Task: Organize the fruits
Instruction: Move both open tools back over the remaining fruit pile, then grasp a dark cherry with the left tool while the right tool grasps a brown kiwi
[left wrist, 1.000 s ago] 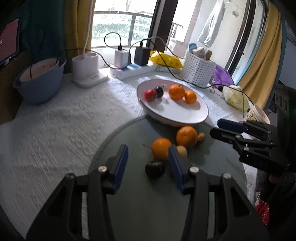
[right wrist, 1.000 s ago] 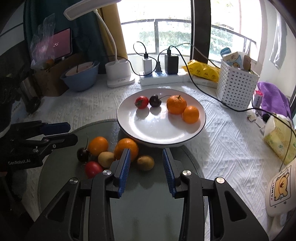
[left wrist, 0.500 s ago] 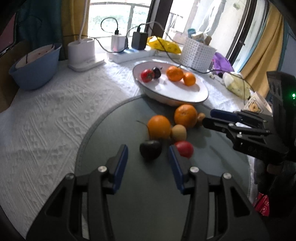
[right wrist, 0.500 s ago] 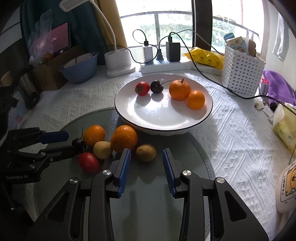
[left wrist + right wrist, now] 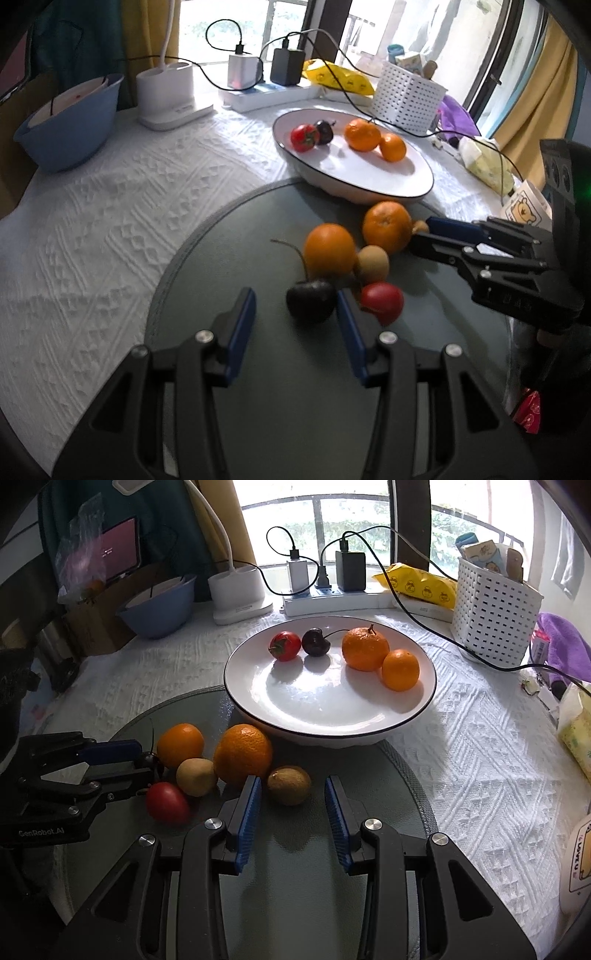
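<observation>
On the left, our left tongs (image 5: 295, 314) stand partly open, holding nothing. A dark, round, long-stemmed cherry (image 5: 311, 300) sits between the tips, against the right-hand one. Just to its right lies a small red tomato (image 5: 382, 298). We judge that closing here could nudge the tomato into a roll, or squeeze the cherry out sideways.

At centre, two round oranges (image 5: 242, 755) and a small tan fruit (image 5: 195, 777) crowd together on the grey-green round mat (image 5: 295, 886).

To the right, our right tongs (image 5: 292, 810) are open and empty, with a brown kiwi-like fruit (image 5: 289, 785) just ahead of them. One tip sits close to the larger orange and could push it.

Beyond, the white black-rimmed plate (image 5: 332, 716) on the table already holds four fruits.
</observation>
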### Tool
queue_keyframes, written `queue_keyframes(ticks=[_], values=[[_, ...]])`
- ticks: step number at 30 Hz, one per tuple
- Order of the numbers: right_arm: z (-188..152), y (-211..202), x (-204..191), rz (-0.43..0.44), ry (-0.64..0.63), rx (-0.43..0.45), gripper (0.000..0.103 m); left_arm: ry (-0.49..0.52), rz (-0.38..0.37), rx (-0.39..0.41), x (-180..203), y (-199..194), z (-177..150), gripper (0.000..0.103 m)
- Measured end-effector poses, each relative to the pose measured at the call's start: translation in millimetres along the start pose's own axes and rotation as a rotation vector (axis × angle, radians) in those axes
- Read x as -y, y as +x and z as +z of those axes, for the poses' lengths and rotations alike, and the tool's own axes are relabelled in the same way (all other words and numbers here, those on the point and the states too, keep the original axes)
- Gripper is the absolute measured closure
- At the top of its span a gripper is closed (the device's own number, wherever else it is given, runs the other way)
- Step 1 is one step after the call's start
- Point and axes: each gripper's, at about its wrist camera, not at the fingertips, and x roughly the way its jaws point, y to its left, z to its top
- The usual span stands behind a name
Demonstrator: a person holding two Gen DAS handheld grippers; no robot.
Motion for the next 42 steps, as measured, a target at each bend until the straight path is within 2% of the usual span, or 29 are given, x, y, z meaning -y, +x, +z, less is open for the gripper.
queue_keyframes(ticks=[7, 10, 14, 15, 22, 33, 42], values=[[-1.1, 2.3, 3.7, 0.014, 0.001, -0.003, 0.065, -0.001, -0.005, 0.014, 0.6, 2.0, 1.5, 0.057], [-1.3, 3.3, 4.5, 0.016, 0.005, -0.003, 0.067, 0.012, -0.016, 0.024, 1.7, 3.2, 0.5, 0.061], [-1.2, 5.2, 4.5, 0.014, 0.000, -0.005, 0.073, 0.019, -0.028, 0.026, 3.8, 4.6, 1.1, 0.074], [-1.0, 5.4, 4.4, 0.015, 0.000, -0.005, 0.074, 0.022, -0.030, 0.025, 4.8, 5.0, 1.0, 0.074], [0.5, 3.8, 4.6, 0.014, -0.003, 0.003, 0.075, 0.017, -0.040, 0.026, 5.0, 3.7, 0.6, 0.074], [0.7, -11.6, 1.4, 0.011, -0.010, 0.035, 0.075, -0.006, -0.039, 0.079, 2.7, -14.7, 3.0, 0.074], [1.9, -27.1, 0.8, 0.007, -0.014, 0.070, 0.075, 0.015, -0.038, 0.122, 8.5, -30.3, 8.8, 0.074]])
